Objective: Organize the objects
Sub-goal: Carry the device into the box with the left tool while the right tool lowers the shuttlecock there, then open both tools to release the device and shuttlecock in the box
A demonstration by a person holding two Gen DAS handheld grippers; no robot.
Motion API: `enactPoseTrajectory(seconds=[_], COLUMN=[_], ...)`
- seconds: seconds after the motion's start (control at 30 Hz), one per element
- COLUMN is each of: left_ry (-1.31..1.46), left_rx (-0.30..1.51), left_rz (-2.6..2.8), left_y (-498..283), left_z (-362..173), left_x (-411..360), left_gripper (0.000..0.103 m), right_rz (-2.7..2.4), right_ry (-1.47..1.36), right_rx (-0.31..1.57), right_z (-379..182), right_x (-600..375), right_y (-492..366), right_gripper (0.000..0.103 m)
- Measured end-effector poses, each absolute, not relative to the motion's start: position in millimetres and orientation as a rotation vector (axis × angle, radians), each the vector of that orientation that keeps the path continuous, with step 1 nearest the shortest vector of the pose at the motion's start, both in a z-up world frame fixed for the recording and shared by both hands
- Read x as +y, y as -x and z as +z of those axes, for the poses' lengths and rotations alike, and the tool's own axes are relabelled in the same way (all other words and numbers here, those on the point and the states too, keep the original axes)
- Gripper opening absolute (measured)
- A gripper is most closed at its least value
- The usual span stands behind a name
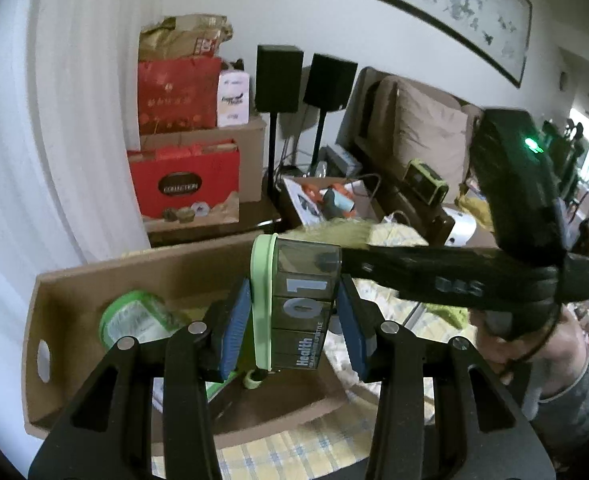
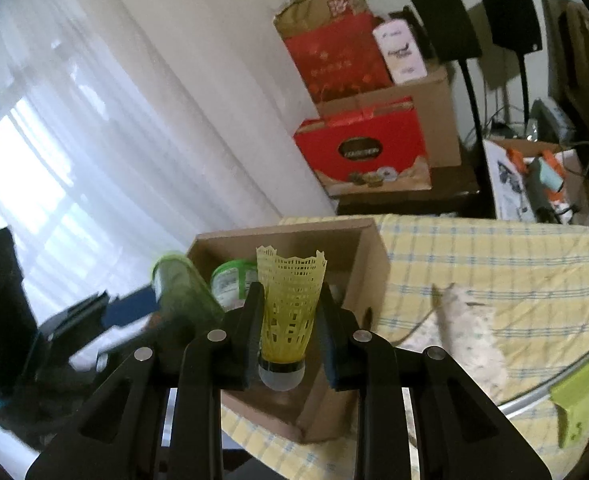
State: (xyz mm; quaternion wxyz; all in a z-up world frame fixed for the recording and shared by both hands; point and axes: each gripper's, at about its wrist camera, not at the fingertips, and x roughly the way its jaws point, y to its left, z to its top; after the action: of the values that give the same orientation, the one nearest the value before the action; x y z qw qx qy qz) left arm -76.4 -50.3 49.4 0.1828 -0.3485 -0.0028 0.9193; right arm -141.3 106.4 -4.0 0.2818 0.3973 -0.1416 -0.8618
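Note:
My left gripper (image 1: 294, 300) is shut on a smoky pill box (image 1: 298, 300) with a pale green lid and "Health" printed on it, its blue pads on both sides. It hangs over an open cardboard box (image 1: 154, 268) in which a green-lidded jar (image 1: 134, 320) lies. My right gripper (image 2: 290, 304) is shut on a yellow plastic shuttlecock (image 2: 290, 300), cork end toward the camera, above the same cardboard box (image 2: 278, 236) and jar (image 2: 232, 280). In the left wrist view the right gripper's black fingers (image 1: 414, 268) reach in from the right, just behind the pill box, with a person's hand on it.
The box stands on a yellow checked tablecloth (image 2: 474, 264) with a white fluffy cloth (image 2: 470, 332) and a green clip (image 2: 574, 396) at the table's edge. Red gift boxes (image 2: 366, 152), two black speakers (image 1: 278, 78) and a cushioned sofa (image 1: 426, 132) stand behind.

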Motion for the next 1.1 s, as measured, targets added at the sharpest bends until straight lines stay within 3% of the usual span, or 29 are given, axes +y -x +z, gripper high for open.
enactPoseTrajectory(seconds=[0.17, 0.37, 1.1], left_ry=[1.081, 1.146, 1.312], left_rx=[0.027, 0.031, 0.197], left_rz=[2.605, 2.579, 2.531], left_y=[78, 79, 79], left_z=[30, 13, -33], left_x=[-51, -54, -38], left_gripper=[0.04, 0.04, 0.04], right_rz=[-2.289, -2.253, -2.266], right_ry=[-1.133, -1.188, -1.187], right_rx=[-0.333, -0.355, -0.355], right_z=[-27, -47, -33], right_x=[86, 82, 106], right_y=[157, 174, 157], right_gripper=[0.025, 0.035, 0.042])
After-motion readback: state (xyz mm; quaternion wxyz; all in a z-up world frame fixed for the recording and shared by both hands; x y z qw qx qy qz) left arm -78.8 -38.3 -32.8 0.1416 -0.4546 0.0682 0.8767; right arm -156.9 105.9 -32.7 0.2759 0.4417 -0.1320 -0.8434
